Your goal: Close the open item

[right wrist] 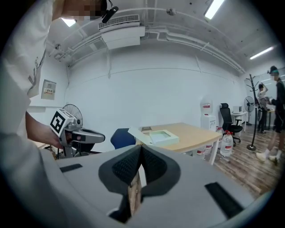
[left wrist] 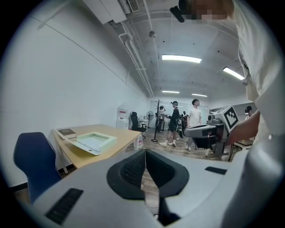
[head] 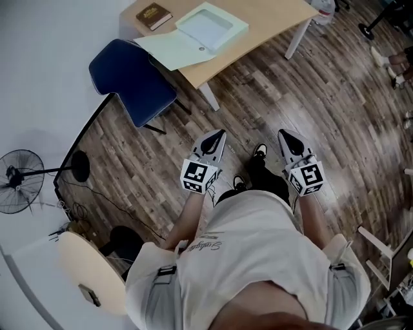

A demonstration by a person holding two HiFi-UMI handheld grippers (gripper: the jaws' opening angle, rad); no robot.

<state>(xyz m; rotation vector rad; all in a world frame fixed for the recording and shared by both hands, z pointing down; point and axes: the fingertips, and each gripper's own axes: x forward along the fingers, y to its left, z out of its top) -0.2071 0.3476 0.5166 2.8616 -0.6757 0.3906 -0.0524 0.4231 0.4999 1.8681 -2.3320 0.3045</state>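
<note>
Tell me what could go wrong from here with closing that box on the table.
1. The lid of the open box lies flat on the table. The left gripper and right gripper both have their jaws together, so a jaw may shove the box rather than lift the lid.
2. The blue chair stands at the lid's side of the table and might get bumped on approach.
3. The book lies near the box and could be knocked.

Shallow pale green box (head: 213, 27), open, lid (head: 169, 49) lying flat beside it, on wooden table (head: 271, 18)
</note>
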